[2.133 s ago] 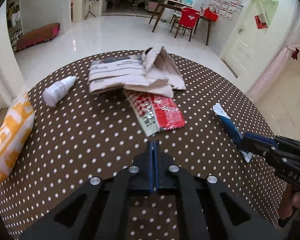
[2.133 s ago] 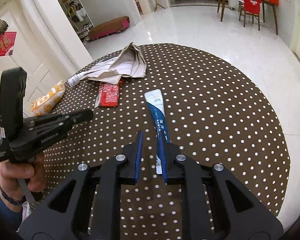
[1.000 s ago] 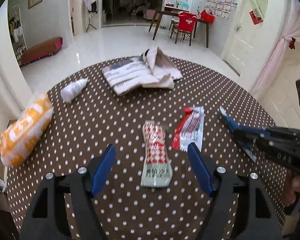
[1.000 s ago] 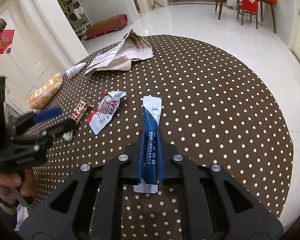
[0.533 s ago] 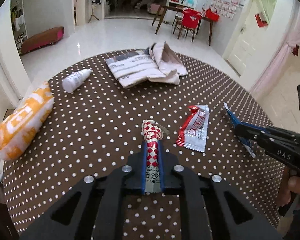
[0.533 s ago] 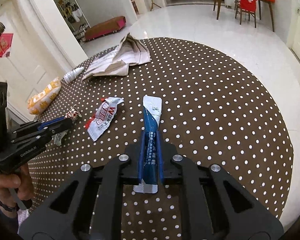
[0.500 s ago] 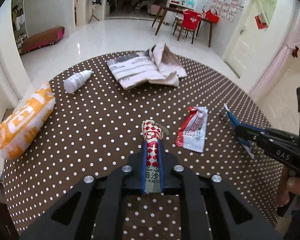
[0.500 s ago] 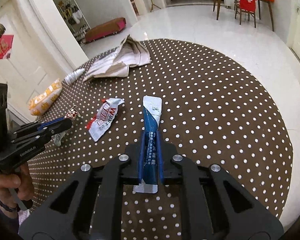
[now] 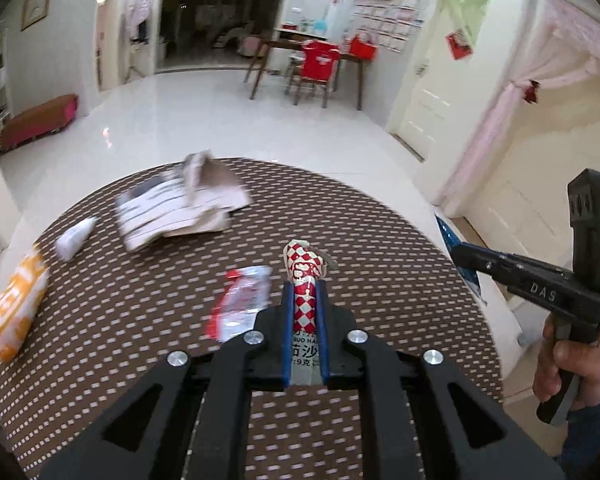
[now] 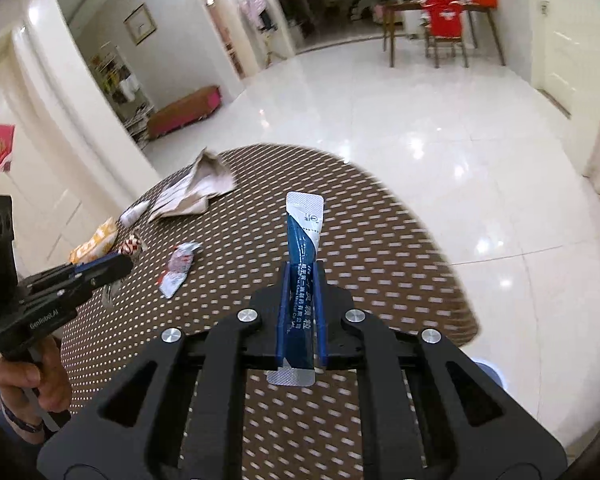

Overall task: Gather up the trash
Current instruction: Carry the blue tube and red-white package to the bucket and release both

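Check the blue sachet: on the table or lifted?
Lifted. The blue sachet is clamped between the right gripper fingers, its free end standing clear above the polka-dot table.

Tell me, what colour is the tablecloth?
Brown with white dots; left wrist view shows it best.

Two black two-finger grippers are in view: the left gripper (image 9: 304,300) and the right gripper (image 10: 299,280). Three small sachets show: one red-and-white checked sachet (image 9: 305,276), one dark blue and white stick sachet (image 10: 303,236), and one crumpled red-and-silver wrapper (image 9: 242,304). On the one round brown table with white dots (image 9: 140,320) lie one pile of crumpled brown paper packaging (image 9: 180,208), one small white bottle (image 9: 74,236), blurred, and one orange-and-white bag (image 9: 12,316).
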Tool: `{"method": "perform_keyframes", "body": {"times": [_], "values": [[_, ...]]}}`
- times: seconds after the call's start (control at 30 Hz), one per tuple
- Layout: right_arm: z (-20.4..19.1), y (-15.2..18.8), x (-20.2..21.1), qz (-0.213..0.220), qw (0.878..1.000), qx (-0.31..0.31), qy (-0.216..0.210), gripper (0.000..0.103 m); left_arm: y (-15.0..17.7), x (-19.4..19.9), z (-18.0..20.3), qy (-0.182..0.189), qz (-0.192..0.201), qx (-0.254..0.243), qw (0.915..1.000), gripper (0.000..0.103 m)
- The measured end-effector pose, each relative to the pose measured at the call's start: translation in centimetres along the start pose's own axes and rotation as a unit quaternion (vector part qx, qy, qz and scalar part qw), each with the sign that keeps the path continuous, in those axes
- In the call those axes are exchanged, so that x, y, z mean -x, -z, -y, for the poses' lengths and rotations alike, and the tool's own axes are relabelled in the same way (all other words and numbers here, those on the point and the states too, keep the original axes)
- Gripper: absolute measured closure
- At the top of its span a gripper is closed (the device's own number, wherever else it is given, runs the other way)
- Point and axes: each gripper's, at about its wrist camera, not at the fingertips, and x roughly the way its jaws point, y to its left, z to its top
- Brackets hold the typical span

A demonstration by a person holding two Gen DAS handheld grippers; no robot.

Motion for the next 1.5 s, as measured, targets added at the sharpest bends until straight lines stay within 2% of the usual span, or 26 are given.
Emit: {"method": "perform_keyframes", "body": {"times": [0.23, 0.37, 0.6, 0.83, 0.9, 0.93, 0.97, 1.03, 1.13, 1.23, 1.43, 1.47, 1.5], "values": [[6.2, 0.6, 5.2, 0.038, 0.997, -0.054, 0.048, 0.092, -1.2, -0.8, 5.3, 0.039, -0.001, -0.046, 0.9982, 0.093], [10.1, 2.0, 7.1, 0.042, 0.992, -0.093, 0.076, 0.091, -1.6, -1.4, 8.3, 0.062, -0.005, -0.071, 0.9955, 0.093], [17.1, 6.7, 7.4, 0.011, 0.978, -0.174, 0.115, 0.091, -1.5, -3.4, 13.3, 0.100, -0.028, -0.105, 0.9890, 0.093], [21.8, 11.5, 5.4, -0.026, 0.963, -0.239, 0.122, 0.090, -0.9, -6.1, 17.7, 0.122, -0.056, -0.134, 0.9818, 0.093], [22.9, 12.5, 5.0, -0.037, 0.958, -0.256, 0.126, 0.074, -0.8, -6.8, 19.2, 0.130, -0.065, -0.144, 0.9789, 0.093], [23.7, 13.3, 5.0, -0.041, 0.952, -0.271, 0.133, 0.047, -0.7, -7.1, 19.8, 0.133, -0.068, -0.147, 0.9778, 0.093], [23.9, 13.7, 5.1, -0.039, 0.950, -0.279, 0.136, 0.038, -0.6, -7.4, 20.5, 0.137, -0.072, -0.151, 0.9764, 0.093], [24.6, 14.4, 5.8, -0.029, 0.947, -0.292, 0.134, 0.038, -0.3, -8.2, 21.9, 0.145, -0.083, -0.159, 0.9731, 0.093], [25.5, 15.0, 7.2, -0.018, 0.943, -0.302, 0.137, 0.030, 0.2, -9.5, 23.9, 0.157, -0.097, -0.171, 0.9678, 0.093], [26.4, 15.4, 9.3, 0.002, 0.940, -0.312, 0.140, 0.026, 0.9, -11.0, 25.9, 0.167, -0.114, -0.184, 0.9620, 0.093], [27.2, 14.5, 13.1, 0.044, 0.936, -0.318, 0.146, 0.020, 2.1, -13.8, 28.7, 0.181, -0.147, -0.204, 0.9508, 0.092], [27.2, 14.4, 13.5, 0.050, 0.935, -0.318, 0.147, 0.018, 2.2, -14.3, 29.3, 0.186, -0.156, -0.207, 0.9478, 0.090], [27.2, 14.3, 14.1, 0.057, 0.935, -0.318, 0.148, 0.017, 2.3, -14.6, 29.4, 0.188, -0.161, -0.209, 0.9461, 0.083]]}}
